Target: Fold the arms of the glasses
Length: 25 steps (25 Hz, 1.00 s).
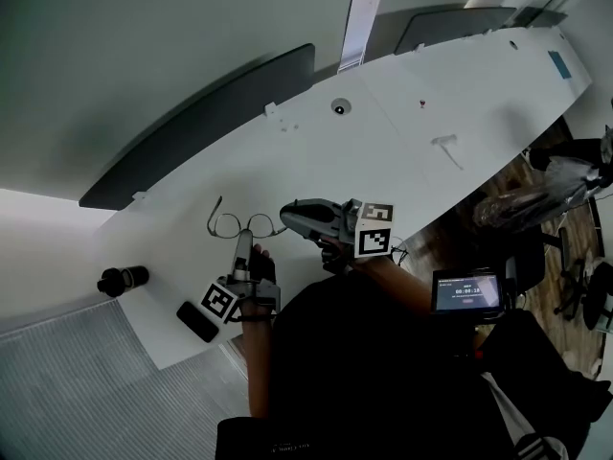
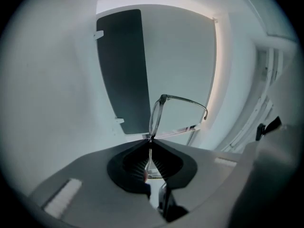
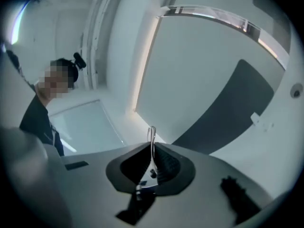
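Observation:
The thin-framed glasses hang just above the white table, held between both grippers. My left gripper comes from below and is shut on the frame near a lens. In the left gripper view the glasses stick up out of the closed jaws of that gripper, one arm running off to the right. My right gripper reaches in from the right, shut on the glasses' arm. In the right gripper view the arm's thin clear end stands pinched in the right gripper.
A black cylinder lies left of the table's corner and a flat black object lies on that corner. A small white T-shaped piece rests farther right. A lit screen sits below the table edge. A person stands left in the right gripper view.

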### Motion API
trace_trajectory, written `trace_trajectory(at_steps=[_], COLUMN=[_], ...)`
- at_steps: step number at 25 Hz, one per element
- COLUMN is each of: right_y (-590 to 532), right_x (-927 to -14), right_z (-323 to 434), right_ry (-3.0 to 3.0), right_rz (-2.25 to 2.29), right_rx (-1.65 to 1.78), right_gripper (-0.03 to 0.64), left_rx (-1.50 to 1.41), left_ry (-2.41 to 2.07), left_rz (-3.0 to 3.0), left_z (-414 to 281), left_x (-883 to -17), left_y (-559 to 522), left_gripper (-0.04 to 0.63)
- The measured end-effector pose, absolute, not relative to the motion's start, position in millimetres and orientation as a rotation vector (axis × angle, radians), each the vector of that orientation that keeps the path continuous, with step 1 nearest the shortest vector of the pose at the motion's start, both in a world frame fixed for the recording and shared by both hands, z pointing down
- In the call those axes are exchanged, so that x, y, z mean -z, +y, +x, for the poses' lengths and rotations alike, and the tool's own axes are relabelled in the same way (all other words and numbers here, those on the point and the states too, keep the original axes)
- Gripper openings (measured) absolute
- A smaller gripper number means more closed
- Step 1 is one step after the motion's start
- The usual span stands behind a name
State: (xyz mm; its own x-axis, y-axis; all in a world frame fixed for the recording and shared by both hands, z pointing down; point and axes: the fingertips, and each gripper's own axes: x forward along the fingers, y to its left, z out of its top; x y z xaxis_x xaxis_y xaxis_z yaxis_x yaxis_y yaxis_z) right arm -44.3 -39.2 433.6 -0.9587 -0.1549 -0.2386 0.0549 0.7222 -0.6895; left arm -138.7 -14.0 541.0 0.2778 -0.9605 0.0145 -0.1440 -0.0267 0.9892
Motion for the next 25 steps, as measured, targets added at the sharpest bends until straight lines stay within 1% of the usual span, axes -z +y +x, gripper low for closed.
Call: trace_trajectory(at_steps=[2, 3, 5, 6, 10, 11, 13, 18, 19, 20, 21, 25], right_y=[-40.4, -38.3, -32.4, -29.5, -14.4, -11.8, -9.9, -18.1, -19.3, -20.0, -20.1, -22.4], right_x=[-440.7, -444.8, -448.6, -447.8, -445.9, -443.8, -440.0, -452.5, -455.0, -457.2, -459.7, -470.9], right_z=[-39.2, -36.0, -28.2, -24.4, -23.3, -26.2, -30.6, -35.5, -36.0, -36.6, -36.9, -32.3], right_ry=[2.812, 2.930, 3.132, 3.207, 3.384, 3.371, 3.323, 3.291, 3.284, 3.279, 3.282, 3.328], right_rz=[-0.175, -0.217, -0.278, -0.301, -0.308, -0.303, -0.307, -0.274, -0.272, -0.267, -0.251, -0.166], right_rx=[0.865, 0.698, 0.317, 0.103, -0.804, -0.986, -1.244, -1.534, -1.570, -1.600, -1.622, -1.686], right_gripper=[0.025, 0.070, 0.125, 0.149, 0.155, 0.155, 0.155, 0.152, 0.120, 0.044, 0.020, 0.008], left_rx=[0.850, 0.806, 0.700, 0.601, 0.098, 0.009, -0.106, -0.243, -0.274, -0.314, -0.370, -0.761], left_ry=[-1.133, -1.179, -1.313, -1.405, -1.651, -1.670, -1.682, -1.659, -1.665, -1.677, -1.697, -1.788], left_rz=[1.486, 1.513, 1.559, 1.587, 1.746, 1.784, 1.842, 1.926, 1.940, 1.953, 1.967, 2.050], left_z=[-134.3, -136.3, -149.6, -158.9, -171.6, -169.5, -162.9, -143.7, -141.7, -141.1, -141.7, -148.5], left_x=[-543.6, -544.1, -547.2, -551.7, -558.1, -556.0, -551.5, -545.0, -544.4, -544.3, -544.8, -548.1], left_y=[-12.8, -12.2, -8.6, -5.2, -2.3, -3.6, -5.3, -9.8, -9.9, -10.1, -10.1, -9.0], left_gripper=[0.023, 0.023, 0.023, 0.021, 0.023, 0.022, 0.023, 0.023, 0.023, 0.023, 0.023, 0.026])
